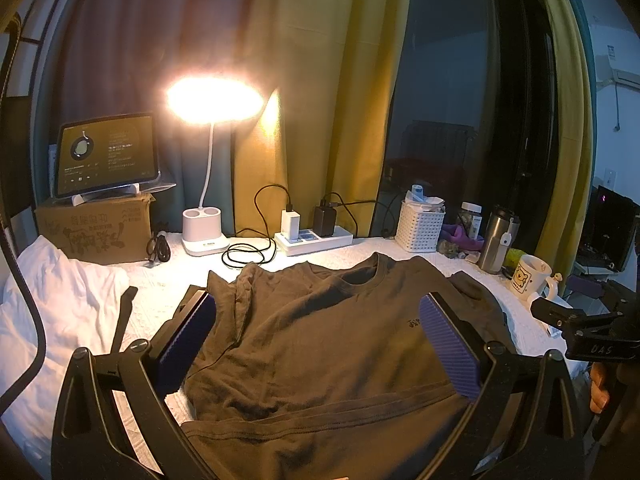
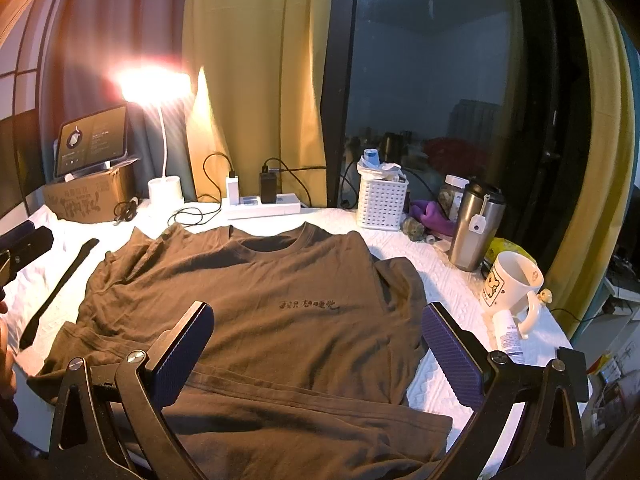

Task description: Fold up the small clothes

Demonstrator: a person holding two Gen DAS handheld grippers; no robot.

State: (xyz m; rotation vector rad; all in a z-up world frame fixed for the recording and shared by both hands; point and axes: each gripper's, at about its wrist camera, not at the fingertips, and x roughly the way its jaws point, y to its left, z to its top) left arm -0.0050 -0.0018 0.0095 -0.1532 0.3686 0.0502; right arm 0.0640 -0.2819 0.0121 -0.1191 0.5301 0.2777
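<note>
A dark brown T-shirt (image 1: 320, 344) lies face up and spread on the white-covered table, collar toward the window; its bottom hem is folded up into a band across the front. It also shows in the right wrist view (image 2: 256, 312), with small printed characters on the chest. My left gripper (image 1: 320, 336) is open and empty, its purple pads wide apart just above the shirt's lower left part. My right gripper (image 2: 320, 344) is open and empty above the shirt's lower right part. The right gripper's body shows at the edge of the left wrist view (image 1: 580, 328).
A lit desk lamp (image 1: 202, 236), a power strip (image 1: 314, 240) with chargers and cables, a tablet on a cardboard box (image 1: 96, 228), a white basket (image 2: 380, 204), a steel tumbler (image 2: 474, 228) and a bear mug (image 2: 512, 284) line the back and right. White cloth (image 1: 52, 300) lies left.
</note>
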